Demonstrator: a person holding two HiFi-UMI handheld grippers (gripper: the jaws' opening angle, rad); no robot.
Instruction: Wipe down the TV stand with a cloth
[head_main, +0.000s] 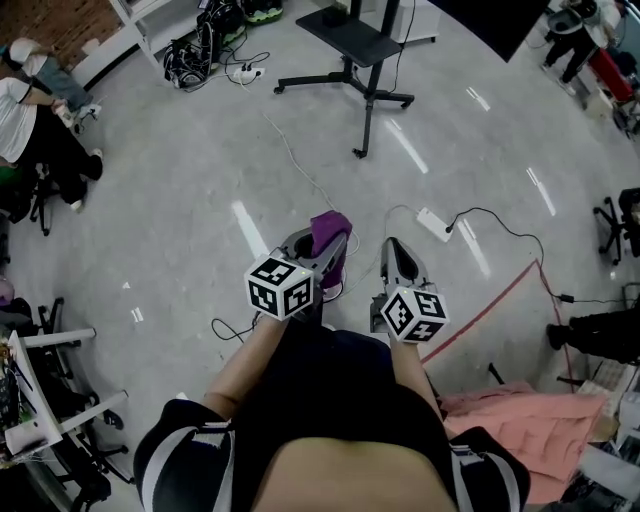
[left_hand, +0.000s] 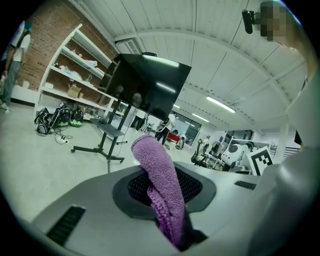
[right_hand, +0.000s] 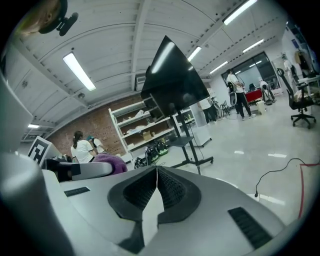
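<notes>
- My left gripper (head_main: 316, 243) is clamped on the purple cloth (left_hand: 161, 186). The folded cloth stands up out of the jaws, and its rounded end pokes past the tips toward the TV stand (head_main: 362, 62).
- My right gripper (head_main: 393, 247) is closed. Its pads press together along a thin seam with nothing between them.
- I hold both grippers side by side in the air over the grey floor (head_main: 180, 200), well short of the TV stand. Both point toward it and sit within the spread of its legs.
- The cloth is well apart from the TV stand and touches no part of it.
- The TV stand is a black frame with spread legs, an upright post and a flat black shelf (head_main: 355, 38). A dark screen (left_hand: 148, 85) is mounted above the shelf.
- A white power strip (head_main: 434, 224) lies on the floor on the near side of the TV stand, off to its right. A black cable runs from it.
- Behind the TV stand and to its left, white shelving (left_hand: 70, 70) stands against a brick wall, with dark bags (head_main: 205, 48) on the floor at its foot.
- Far to the left of the TV stand, a person (head_main: 30, 110) in a white top is seated.
</notes>
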